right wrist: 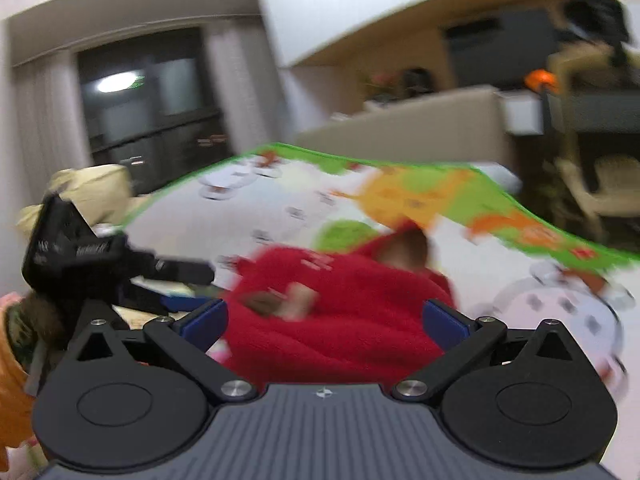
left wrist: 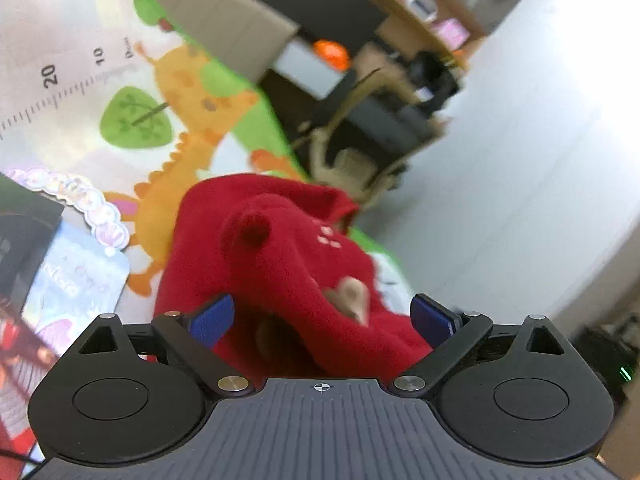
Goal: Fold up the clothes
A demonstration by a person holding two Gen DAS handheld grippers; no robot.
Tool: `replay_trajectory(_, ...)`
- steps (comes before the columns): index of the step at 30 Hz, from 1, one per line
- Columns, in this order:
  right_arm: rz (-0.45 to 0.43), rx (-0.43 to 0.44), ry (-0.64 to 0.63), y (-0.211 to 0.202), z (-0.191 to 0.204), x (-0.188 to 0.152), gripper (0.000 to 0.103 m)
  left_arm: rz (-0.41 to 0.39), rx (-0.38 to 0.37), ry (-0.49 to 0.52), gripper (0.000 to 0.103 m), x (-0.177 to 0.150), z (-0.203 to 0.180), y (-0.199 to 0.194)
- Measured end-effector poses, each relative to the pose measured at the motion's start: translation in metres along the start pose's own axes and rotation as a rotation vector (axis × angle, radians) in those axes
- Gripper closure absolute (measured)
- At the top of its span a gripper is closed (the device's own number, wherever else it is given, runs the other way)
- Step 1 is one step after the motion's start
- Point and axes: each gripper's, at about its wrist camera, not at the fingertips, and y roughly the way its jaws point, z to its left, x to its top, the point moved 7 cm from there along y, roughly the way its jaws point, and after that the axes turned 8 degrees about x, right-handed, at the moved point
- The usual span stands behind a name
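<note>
A red fleece garment with small ears and beige patches lies bunched on a colourful play mat. My left gripper is open, its blue pads wide apart on either side of the cloth's near end. The right wrist view shows the same red garment in a heap, blurred by motion. My right gripper stands open too, blue pads spread around the near edge of the heap. Whether cloth touches any pad is unclear. The other gripper, black, shows at the left of the right wrist view.
The play mat has a green border, a giraffe print and a ruler scale. A booklet and dark items lie at its left. A beige sofa back, a wooden chair, shelves and a dark window surround the mat.
</note>
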Motion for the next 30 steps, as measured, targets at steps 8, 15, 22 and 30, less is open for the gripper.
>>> replay_trajectory(8, -0.001, -0.16, -0.104, 0.015, -0.029, 0.027, 0.0, -0.07, 0.039, 0.19, 0.053, -0.001, -0.039, 0.043)
replay_trajectory(15, 0.242, -0.045, -0.123, 0.124, -0.08, 0.102, 0.0, -0.204, -0.007, 0.54, 0.066, -0.031, -0.095, 0.011)
replay_trajectory(22, 0.437, -0.137, -0.163, 0.158, -0.133, 0.052, 0.0, -0.255, 0.027, 0.586, 0.067, -0.025, -0.095, 0.006)
replay_trajectory(30, 0.295, -0.302, -0.179, 0.102, -0.143, 0.038, 0.0, -0.131, 0.202, 0.368, 0.044, -0.007, 0.01, 0.047)
